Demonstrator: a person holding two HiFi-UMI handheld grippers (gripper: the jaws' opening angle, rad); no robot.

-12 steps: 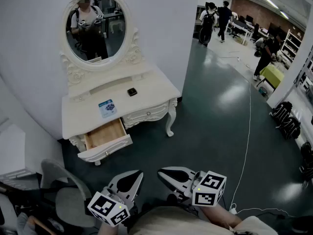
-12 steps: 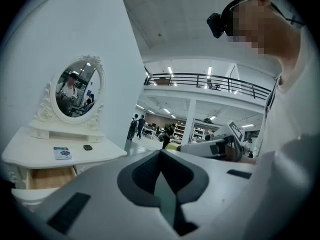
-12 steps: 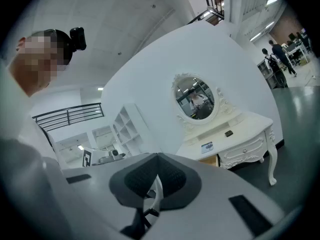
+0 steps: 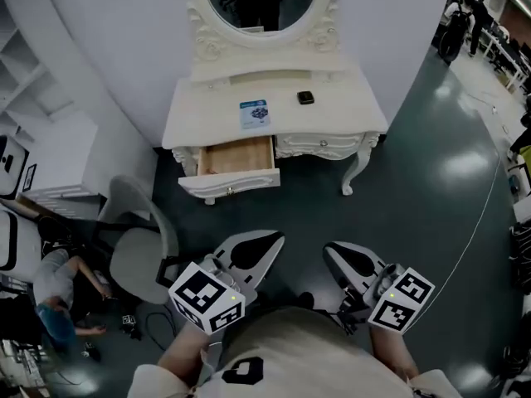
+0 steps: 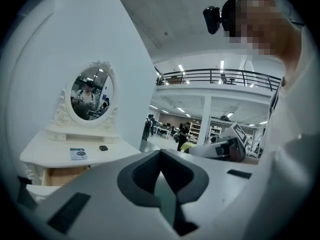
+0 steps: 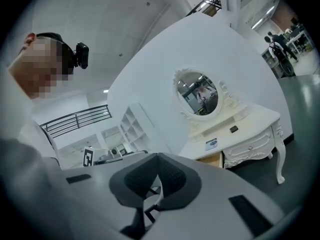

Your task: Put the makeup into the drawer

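Observation:
A white dressing table (image 4: 348,123) with an oval mirror stands ahead against the wall. On its top lie a blue-and-white makeup packet (image 4: 255,113) (image 5: 77,154) (image 6: 211,144) and a small black compact (image 4: 305,98) (image 5: 103,147) (image 6: 233,129). Its left drawer (image 4: 236,157) (image 6: 212,160) is pulled open and shows a bare wooden bottom. My left gripper (image 4: 274,239) (image 5: 160,152) and right gripper (image 4: 329,249) (image 6: 157,154) are held close to my body, well short of the table. Both are shut with nothing between the jaws.
A grey chair (image 4: 137,251) stands at the left, between me and the table. A person (image 4: 50,305) is low on the floor beside it. White shelves (image 4: 29,98) line the left wall. A white cable (image 4: 477,226) runs over the dark floor on the right.
The head view has swung, so the dressing table now sits at top centre instead of left of centre. Both grippers show a little higher and further right, still shut.

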